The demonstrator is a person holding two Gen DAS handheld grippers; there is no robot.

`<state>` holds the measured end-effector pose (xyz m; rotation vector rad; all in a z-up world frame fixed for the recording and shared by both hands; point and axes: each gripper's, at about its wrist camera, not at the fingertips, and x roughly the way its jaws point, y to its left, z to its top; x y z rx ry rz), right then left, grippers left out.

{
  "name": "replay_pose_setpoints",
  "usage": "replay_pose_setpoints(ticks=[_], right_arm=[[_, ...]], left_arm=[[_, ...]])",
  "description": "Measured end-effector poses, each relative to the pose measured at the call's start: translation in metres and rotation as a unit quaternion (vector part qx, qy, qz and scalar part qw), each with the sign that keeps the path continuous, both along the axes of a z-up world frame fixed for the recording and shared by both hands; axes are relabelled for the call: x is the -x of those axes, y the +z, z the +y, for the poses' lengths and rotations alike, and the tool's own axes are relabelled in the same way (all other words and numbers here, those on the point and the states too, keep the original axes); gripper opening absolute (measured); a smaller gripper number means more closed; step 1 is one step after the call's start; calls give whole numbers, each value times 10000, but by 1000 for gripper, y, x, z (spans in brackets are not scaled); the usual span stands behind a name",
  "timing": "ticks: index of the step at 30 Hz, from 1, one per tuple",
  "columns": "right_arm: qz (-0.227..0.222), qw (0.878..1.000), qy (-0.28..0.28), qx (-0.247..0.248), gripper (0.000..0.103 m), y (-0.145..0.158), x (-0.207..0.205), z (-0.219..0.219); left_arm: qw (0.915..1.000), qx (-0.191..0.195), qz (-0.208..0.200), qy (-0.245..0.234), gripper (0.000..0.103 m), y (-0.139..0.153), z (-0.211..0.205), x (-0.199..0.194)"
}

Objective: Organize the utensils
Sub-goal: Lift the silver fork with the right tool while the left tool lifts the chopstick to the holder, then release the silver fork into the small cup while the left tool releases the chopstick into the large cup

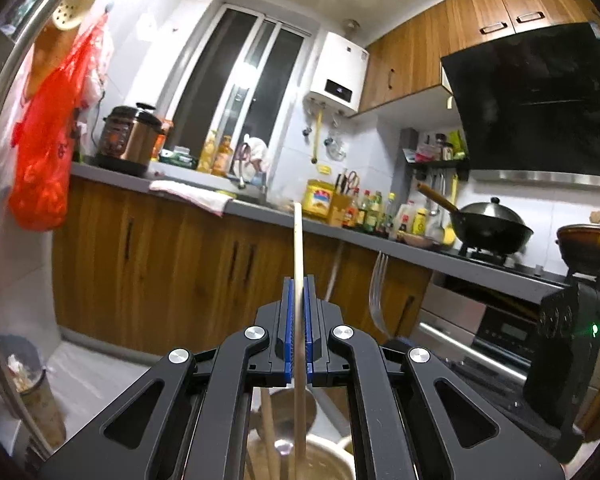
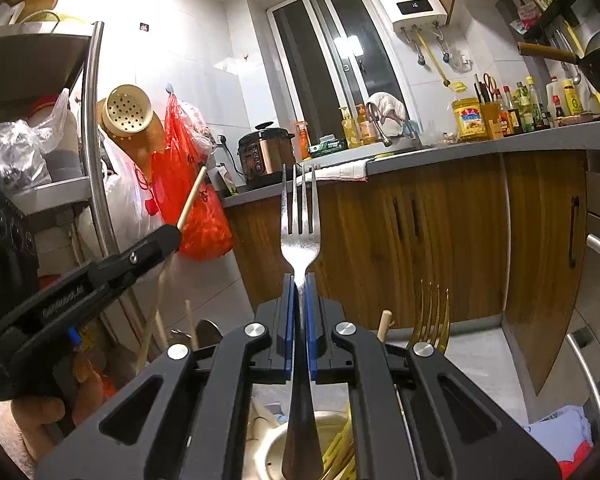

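Left gripper point(image 1: 299, 304): clamped on an upright wooden chopstick point(image 1: 297, 248), above a cream holder point(image 1: 328, 456), apparently ceramic.
Right gripper point(image 2: 300, 304): closed on a steel fork point(image 2: 300, 236), tines up, over the holder.

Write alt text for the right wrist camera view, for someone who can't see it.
The right gripper pinches a silver fork upright, tines up, in a kitchen. At left, the left gripper holds a wooden chopstick; a gold fork stands at lower right.
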<state>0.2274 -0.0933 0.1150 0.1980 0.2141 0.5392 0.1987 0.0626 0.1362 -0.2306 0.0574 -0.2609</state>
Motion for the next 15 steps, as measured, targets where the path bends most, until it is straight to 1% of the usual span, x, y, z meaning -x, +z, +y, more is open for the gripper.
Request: replay_pose_setpoints(ticks=[4, 8, 15], right_arm=[[15, 9999, -10, 100, 5, -12, -5, 5], [68, 9997, 3, 242, 5, -26, -7, 7], [146, 9990, 134, 401, 5, -38, 5, 5]], left_arm=[[9998, -161, -101, 81, 5, -8, -7, -4], [9986, -480, -183, 147, 5, -18, -15, -1], [9977, -669, -42, 56, 5, -28, -14, 19]])
